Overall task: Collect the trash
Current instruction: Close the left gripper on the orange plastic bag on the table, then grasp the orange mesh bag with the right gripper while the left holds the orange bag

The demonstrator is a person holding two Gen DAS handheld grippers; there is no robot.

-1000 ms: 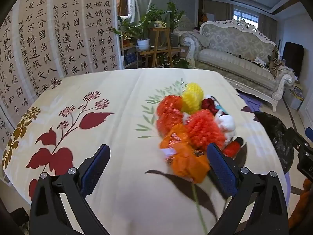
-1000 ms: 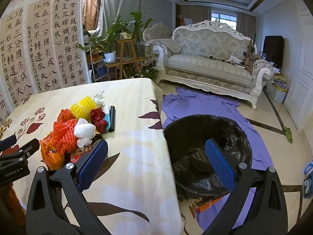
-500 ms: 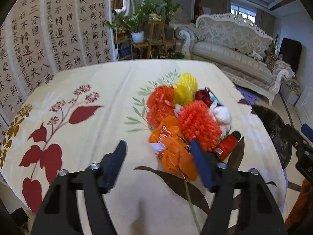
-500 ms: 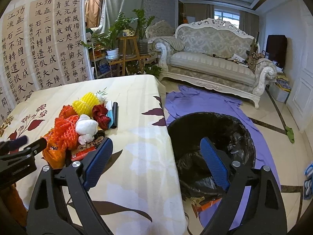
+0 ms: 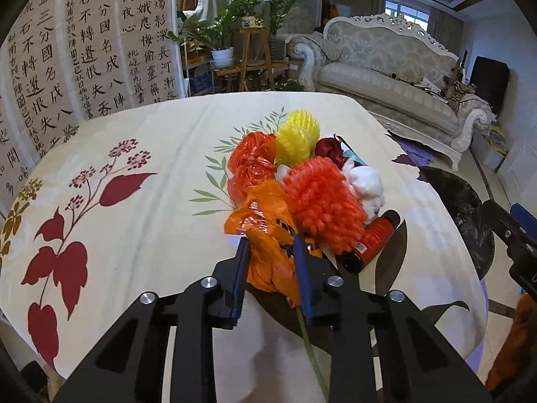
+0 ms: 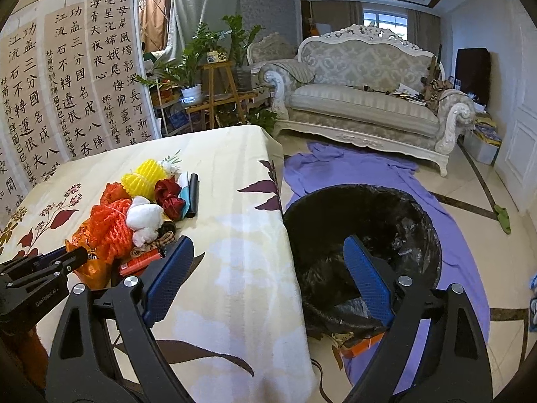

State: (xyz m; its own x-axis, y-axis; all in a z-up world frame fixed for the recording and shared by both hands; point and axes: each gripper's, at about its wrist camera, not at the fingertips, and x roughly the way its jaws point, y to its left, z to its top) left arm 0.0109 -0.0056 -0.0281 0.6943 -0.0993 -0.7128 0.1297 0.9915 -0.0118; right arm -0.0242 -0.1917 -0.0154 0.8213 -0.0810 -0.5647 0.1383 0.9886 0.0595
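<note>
Left gripper point(image 5: 272, 252) pinches the crumpled orange plastic bag point(image 5: 268, 235) at the near end of a trash heap by the floral-clothed table's point(image 5: 134, 235) right edge. Touching it lie a red foam net point(image 5: 324, 201), a red bottle point(image 5: 372, 238) and white tissue point(image 5: 365, 186). Right gripper point(image 6: 265, 268) hangs spread wide over that edge, beside the black-lined trash bin point(image 6: 362, 215) on the floor.
</note>
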